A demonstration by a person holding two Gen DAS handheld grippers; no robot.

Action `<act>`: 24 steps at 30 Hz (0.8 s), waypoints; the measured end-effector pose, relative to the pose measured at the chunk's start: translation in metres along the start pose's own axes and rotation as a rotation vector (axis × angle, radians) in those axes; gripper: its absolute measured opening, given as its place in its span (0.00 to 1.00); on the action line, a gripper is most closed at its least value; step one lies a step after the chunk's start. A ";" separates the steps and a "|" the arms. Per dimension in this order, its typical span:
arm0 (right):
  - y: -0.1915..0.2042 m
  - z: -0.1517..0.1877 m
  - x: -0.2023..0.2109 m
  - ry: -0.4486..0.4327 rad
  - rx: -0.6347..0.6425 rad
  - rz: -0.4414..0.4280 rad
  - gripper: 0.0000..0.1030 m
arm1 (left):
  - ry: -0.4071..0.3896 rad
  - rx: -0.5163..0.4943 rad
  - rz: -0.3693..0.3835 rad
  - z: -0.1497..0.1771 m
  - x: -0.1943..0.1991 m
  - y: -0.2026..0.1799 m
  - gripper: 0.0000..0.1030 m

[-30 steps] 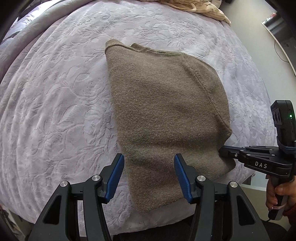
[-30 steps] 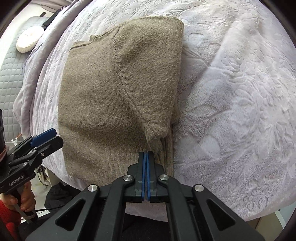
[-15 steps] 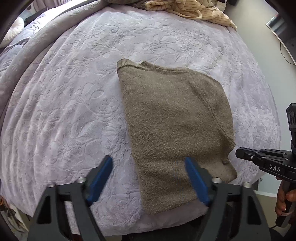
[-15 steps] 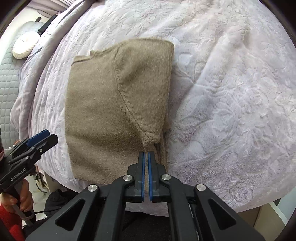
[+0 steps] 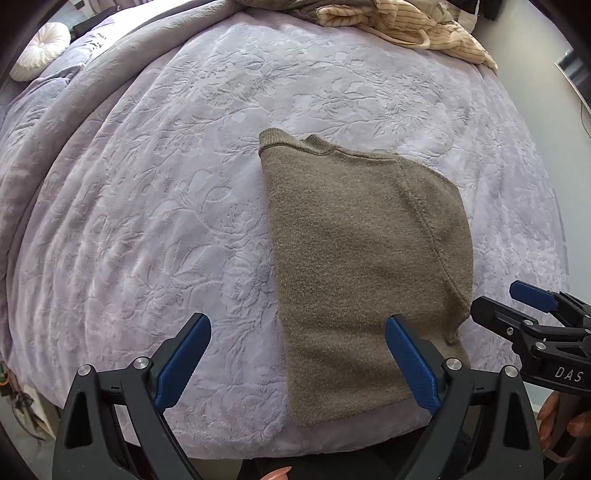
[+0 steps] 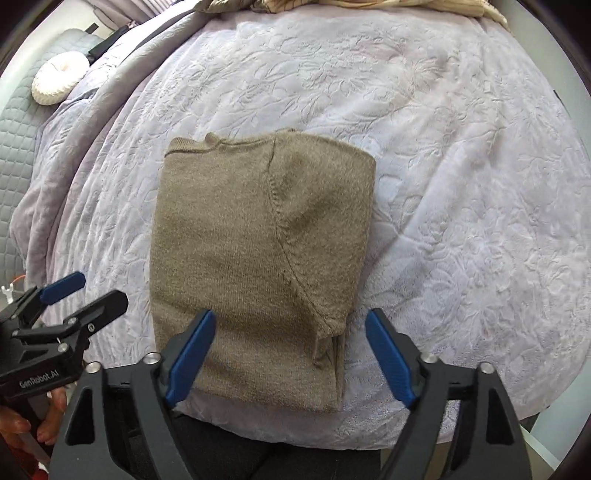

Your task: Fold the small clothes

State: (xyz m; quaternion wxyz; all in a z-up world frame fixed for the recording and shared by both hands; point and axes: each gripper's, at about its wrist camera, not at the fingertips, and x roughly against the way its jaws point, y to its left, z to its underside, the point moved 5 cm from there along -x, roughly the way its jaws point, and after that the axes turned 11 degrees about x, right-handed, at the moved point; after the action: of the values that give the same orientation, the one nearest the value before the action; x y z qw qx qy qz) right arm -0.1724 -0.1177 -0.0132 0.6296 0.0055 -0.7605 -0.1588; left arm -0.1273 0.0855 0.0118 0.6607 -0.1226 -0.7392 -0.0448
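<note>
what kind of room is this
Most likely a bedroom: a brown sweater lies on a bed's lilac embossed bedspread, with a round white cushion by a quilted headboard.

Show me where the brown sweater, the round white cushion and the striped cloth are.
brown sweater (image 6: pixel 236 236): right wrist view, middle of its folded body.
round white cushion (image 6: pixel 57 83): right wrist view, its centre.
striped cloth (image 5: pixel 417 26): left wrist view, middle of the crumpled pile.

Black angular-framed left gripper (image 5: pixel 295 363) with blue ribbed pads, silver screws, white "GenRobot.AI" lettering; the matching right gripper (image 6: pixel 288 360) reads "DAS". Long polished fingernails.
</note>
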 end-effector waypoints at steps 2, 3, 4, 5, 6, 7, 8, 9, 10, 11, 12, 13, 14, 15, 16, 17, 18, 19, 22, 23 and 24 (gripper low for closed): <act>0.001 -0.002 0.001 -0.001 -0.001 0.017 0.99 | -0.003 0.013 -0.004 0.000 0.000 0.003 0.93; 0.003 -0.004 0.001 -0.001 0.000 0.024 0.99 | -0.006 0.018 -0.011 0.000 0.001 0.004 0.93; 0.004 -0.006 0.001 0.002 0.005 0.033 0.99 | -0.009 0.023 -0.020 0.000 0.001 0.006 0.93; 0.005 -0.007 0.000 0.005 0.012 0.040 0.99 | -0.011 0.029 -0.025 0.000 0.002 0.007 0.93; 0.006 -0.008 0.000 0.008 0.021 0.047 0.99 | -0.011 0.035 -0.026 0.000 0.002 0.009 0.93; 0.007 -0.008 0.002 0.007 0.028 0.053 0.99 | -0.009 0.040 -0.026 -0.001 0.002 0.010 0.93; 0.007 -0.008 0.003 0.007 0.032 0.058 0.99 | -0.009 0.045 -0.026 -0.001 0.003 0.012 0.93; 0.007 -0.009 0.003 0.010 0.032 0.063 0.99 | -0.011 0.049 -0.029 -0.002 0.003 0.013 0.93; 0.008 -0.009 0.003 0.013 0.031 0.064 0.99 | -0.016 0.052 -0.033 -0.002 0.004 0.014 0.93; 0.008 -0.010 0.004 0.017 0.029 0.065 0.99 | -0.019 0.054 -0.035 -0.002 0.005 0.015 0.93; 0.007 -0.011 0.004 0.020 0.024 0.070 0.99 | -0.020 0.053 -0.035 -0.003 0.006 0.016 0.93; 0.006 -0.011 0.004 0.022 0.020 0.077 0.99 | -0.022 0.052 -0.036 -0.004 0.006 0.016 0.93; 0.006 -0.012 0.004 0.026 0.017 0.085 0.99 | -0.023 0.052 -0.042 -0.004 0.007 0.017 0.93; 0.005 -0.012 0.004 0.029 0.016 0.091 0.99 | -0.024 0.052 -0.051 -0.005 0.007 0.017 0.93; 0.005 -0.012 0.004 0.032 0.015 0.098 0.99 | -0.024 0.050 -0.056 -0.005 0.007 0.018 0.93; 0.005 -0.012 0.004 0.033 0.015 0.102 0.99 | -0.023 0.049 -0.057 -0.005 0.007 0.017 0.93; 0.005 -0.012 0.004 0.034 0.015 0.105 0.99 | -0.022 0.049 -0.054 -0.005 0.008 0.017 0.93; 0.005 -0.012 0.004 0.035 0.015 0.108 0.99 | -0.021 0.049 -0.051 -0.004 0.008 0.017 0.93; 0.006 -0.013 0.005 0.034 0.014 0.120 0.99 | -0.022 0.048 -0.050 -0.004 0.009 0.018 0.93; 0.006 -0.012 0.005 0.033 0.012 0.122 0.99 | -0.021 0.049 -0.050 -0.004 0.009 0.018 0.93; 0.006 -0.013 0.006 0.033 0.011 0.123 0.99 | -0.019 0.050 -0.050 -0.004 0.009 0.018 0.93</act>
State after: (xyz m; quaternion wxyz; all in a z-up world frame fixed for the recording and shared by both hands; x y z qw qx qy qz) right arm -0.1604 -0.1164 -0.0045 0.6506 -0.0350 -0.7498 -0.1154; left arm -0.1204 0.1031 0.0191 0.6554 -0.0880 -0.7490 -0.0414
